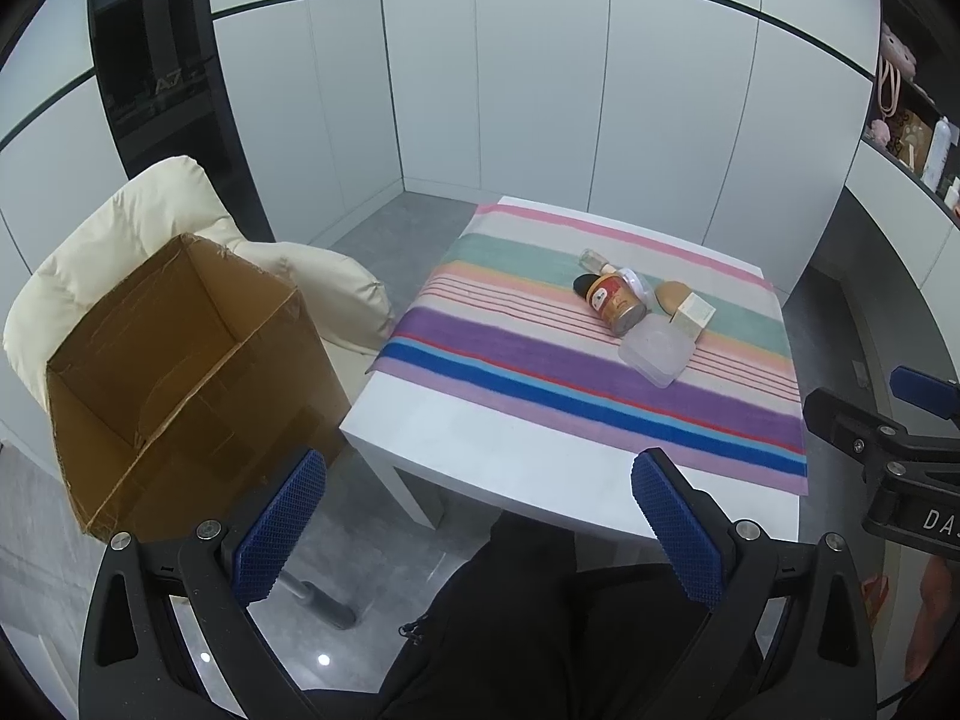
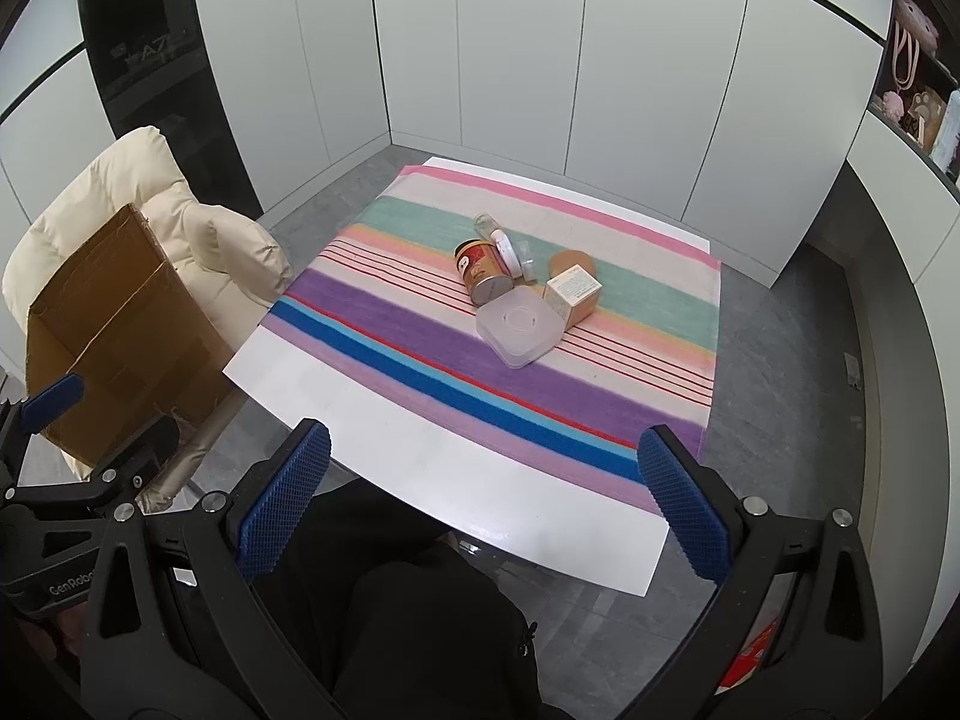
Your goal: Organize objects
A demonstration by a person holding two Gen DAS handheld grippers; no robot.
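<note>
A small heap of things sits on the striped cloth (image 2: 420, 330) near the middle of the tabletop (image 2: 456, 468): a jar (image 2: 483, 276) lying on its side, a flat clear plastic box (image 2: 519, 324) just in front of it, a little carton (image 2: 573, 294) touching that box, and a few smaller bits behind the jar that are hard to make out. An open cardboard box (image 1: 180, 372) waits on the cream chair (image 1: 120, 222) left of the tabletop. Both the left tongs (image 1: 480, 528) and right tongs (image 2: 486, 498) hang wide and empty, well short of the heap. I'd take the nearest, loosest piece first, likely the plastic box, so the jar doesn't roll.
</note>
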